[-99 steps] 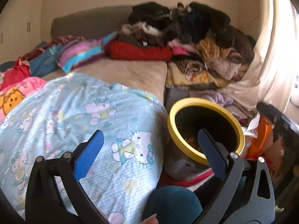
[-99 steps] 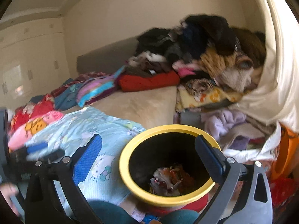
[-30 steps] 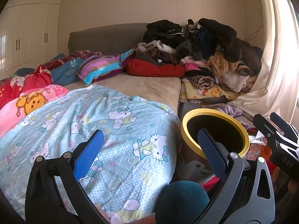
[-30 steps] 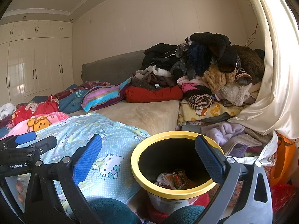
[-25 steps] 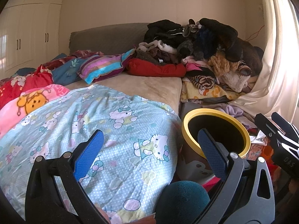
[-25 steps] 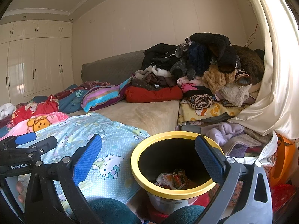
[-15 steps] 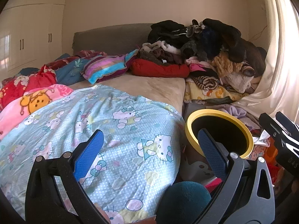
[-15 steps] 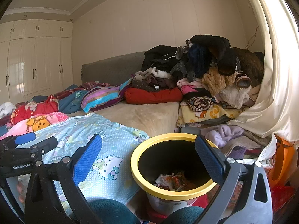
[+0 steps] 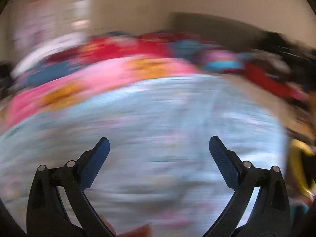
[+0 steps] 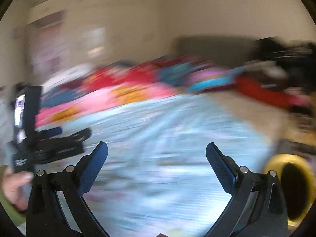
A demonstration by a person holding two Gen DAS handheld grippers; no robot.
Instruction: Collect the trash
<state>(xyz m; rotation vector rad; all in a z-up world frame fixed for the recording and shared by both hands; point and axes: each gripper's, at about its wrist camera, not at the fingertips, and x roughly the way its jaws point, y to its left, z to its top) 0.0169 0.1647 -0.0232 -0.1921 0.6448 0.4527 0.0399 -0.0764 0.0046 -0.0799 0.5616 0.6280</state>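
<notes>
Both views are smeared, so progress is a guess: left tongs (image 9: 159,146) and right tongs (image 10: 157,151) gape wide and empty over the bed's blue blanket (image 10: 167,158); yellow-rimmed bin (image 10: 292,187) sits far right (no trash discernible, contents unreadable)

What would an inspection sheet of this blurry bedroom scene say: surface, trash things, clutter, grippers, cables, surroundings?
Surface: light blue blanket over the bed, heavily motion-blurred.
Job's things: yellow-rimmed bin at right edge, partly cut off; contents not visible; no loose trash discernible.
Clutter: pink blanket, red and dark clothes piled at back right.
Grippers: left gripper open, empty; right gripper open, empty.
Cables: nothing seen.
Surroundings: beige wall, pale cabinets at left, too blurred for detail.
</notes>
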